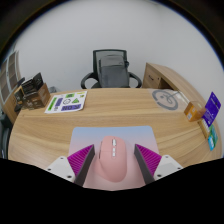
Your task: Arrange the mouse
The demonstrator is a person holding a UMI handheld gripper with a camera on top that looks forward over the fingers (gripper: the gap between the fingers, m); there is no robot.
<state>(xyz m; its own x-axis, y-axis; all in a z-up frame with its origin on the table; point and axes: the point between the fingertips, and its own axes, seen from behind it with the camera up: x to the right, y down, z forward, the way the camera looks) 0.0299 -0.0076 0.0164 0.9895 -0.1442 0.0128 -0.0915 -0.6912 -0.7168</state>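
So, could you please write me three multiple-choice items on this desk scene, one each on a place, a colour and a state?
1. Where is the mouse?
A. between the gripper fingers
B. on the chair
C. beside the box

2. What colour is the mouse?
A. black
B. pale pink
C. green

3. How does the mouse lie?
A. on the grey mat
B. lifted clear above the desk
C. upside down

Answers: 1 A, a pad shows at each side of it; 2 B, its shell is pale pink; 3 A, the mat shows just ahead of it.

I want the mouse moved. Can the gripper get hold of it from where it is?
Probably yes. The mouse already sits between the gripper's open fingers on the mouse pad, with nothing blocking it.
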